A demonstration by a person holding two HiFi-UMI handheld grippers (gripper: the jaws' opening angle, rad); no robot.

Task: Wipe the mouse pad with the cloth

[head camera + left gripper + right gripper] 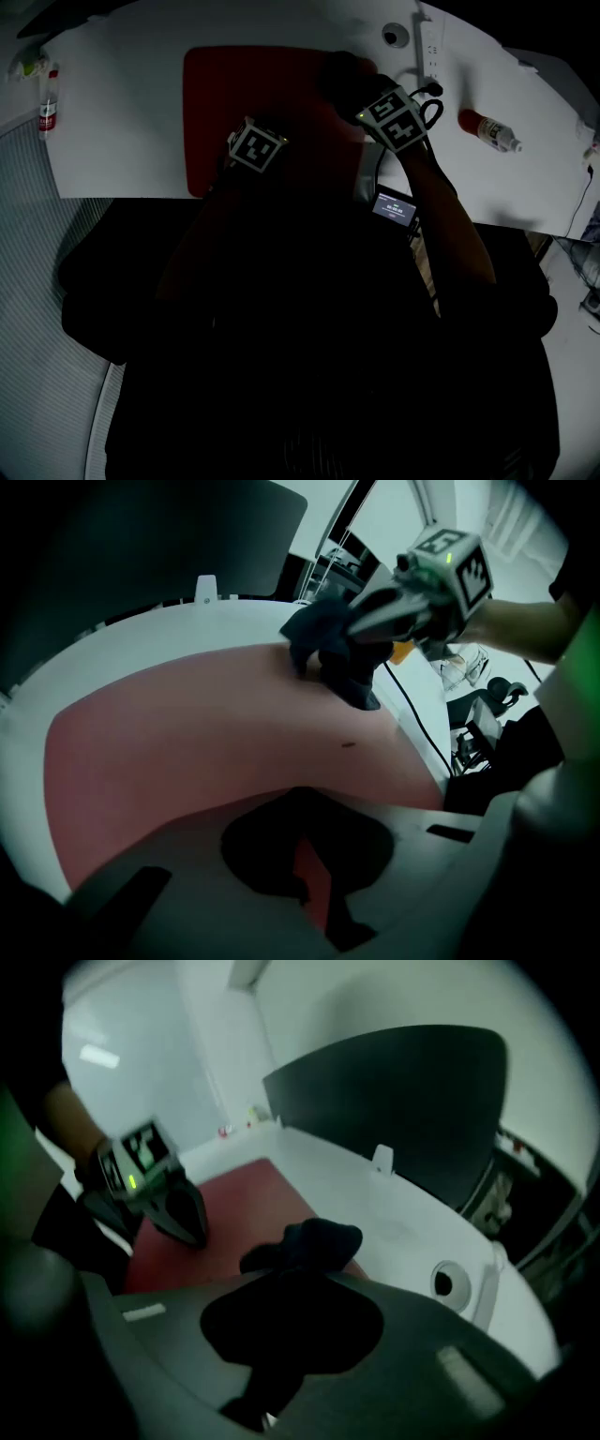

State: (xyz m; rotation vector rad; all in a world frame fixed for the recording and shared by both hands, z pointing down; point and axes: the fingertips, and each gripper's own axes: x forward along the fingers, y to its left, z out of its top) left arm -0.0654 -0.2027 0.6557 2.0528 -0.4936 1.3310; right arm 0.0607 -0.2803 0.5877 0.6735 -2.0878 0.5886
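A red mouse pad [234, 94] [187, 733] [246, 1199] lies on the white table [122, 103]. My right gripper [343, 86] [354, 630] is shut on a dark bunched cloth [336, 658] [314, 1239], which rests on the pad's far right corner. My left gripper [246, 127] [190, 1227] stands on the pad's near middle, to the left of the cloth and apart from it. Its jaws come together in a point on the pad, with nothing between them. The head view is very dark around both grippers.
A white power strip [428, 42] and a round cable hole [396, 36] [442, 1282] lie beyond the pad's right corner. One red-and-white bottle [489, 130] lies at the right, another [47, 105] at the far left. A dark monitor [403, 1101] stands behind the table.
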